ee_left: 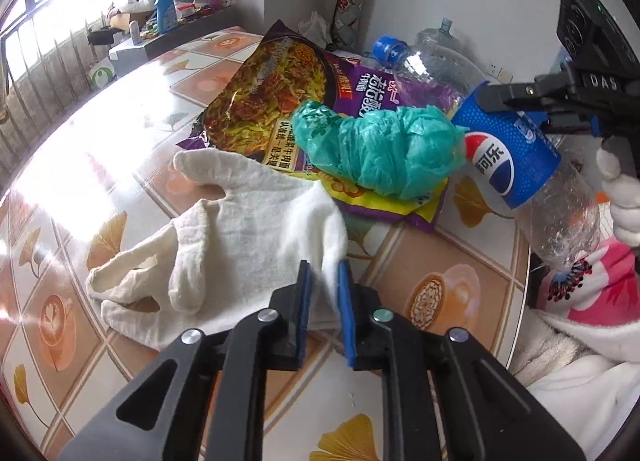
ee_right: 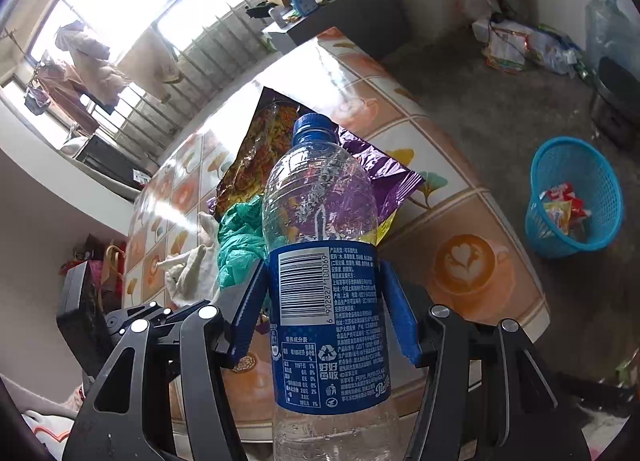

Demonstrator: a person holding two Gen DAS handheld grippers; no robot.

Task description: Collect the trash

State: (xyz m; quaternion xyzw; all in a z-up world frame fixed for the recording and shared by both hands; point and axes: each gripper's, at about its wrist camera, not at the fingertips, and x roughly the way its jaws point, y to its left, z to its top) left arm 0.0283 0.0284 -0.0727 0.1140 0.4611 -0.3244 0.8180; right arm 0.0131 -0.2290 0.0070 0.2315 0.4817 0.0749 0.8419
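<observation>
Bottle (ee_right: 326, 261) lies along right gripper (ee_right: 326, 313) jaws, cap forward.

We hold the left gripper (ee_left: 324, 285) angled downward, its blue pads nearly together, apparently pinching white cloth. Our right gripper (ee_right: 326, 309) clamps a bottle by its label; a white-gloved hand (ee_left: 622, 197) grips it.
</observation>
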